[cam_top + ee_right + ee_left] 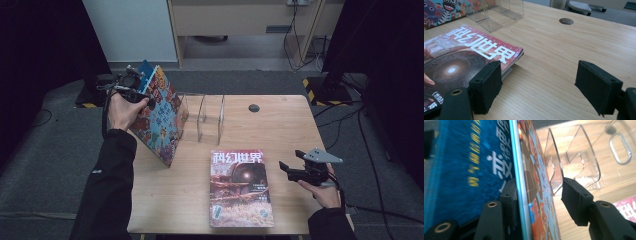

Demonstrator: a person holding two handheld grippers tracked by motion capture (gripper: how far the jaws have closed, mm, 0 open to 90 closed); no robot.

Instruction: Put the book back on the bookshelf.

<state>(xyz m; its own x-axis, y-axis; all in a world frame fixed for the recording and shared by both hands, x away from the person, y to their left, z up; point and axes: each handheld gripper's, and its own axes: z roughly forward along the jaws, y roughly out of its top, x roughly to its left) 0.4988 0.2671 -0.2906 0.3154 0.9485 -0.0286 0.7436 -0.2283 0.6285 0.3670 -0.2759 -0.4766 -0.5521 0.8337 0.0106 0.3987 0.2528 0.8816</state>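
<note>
Left jaws: the left gripper [536, 195] straddled the top edge of the colourful picture book [534, 182]; one pad lay against the blue cover, the other stood off the picture side, so the grip looked loose.
Book: tilted on its lower edge on the table [290, 125], just left of the clear file rack [202, 117].
Key relation: the rack's slots lay right of the book, nearest the left hand.
Right jaws: the right gripper [537, 87] was wide apart and empty, beside the flat magazine [461, 65].
</note>
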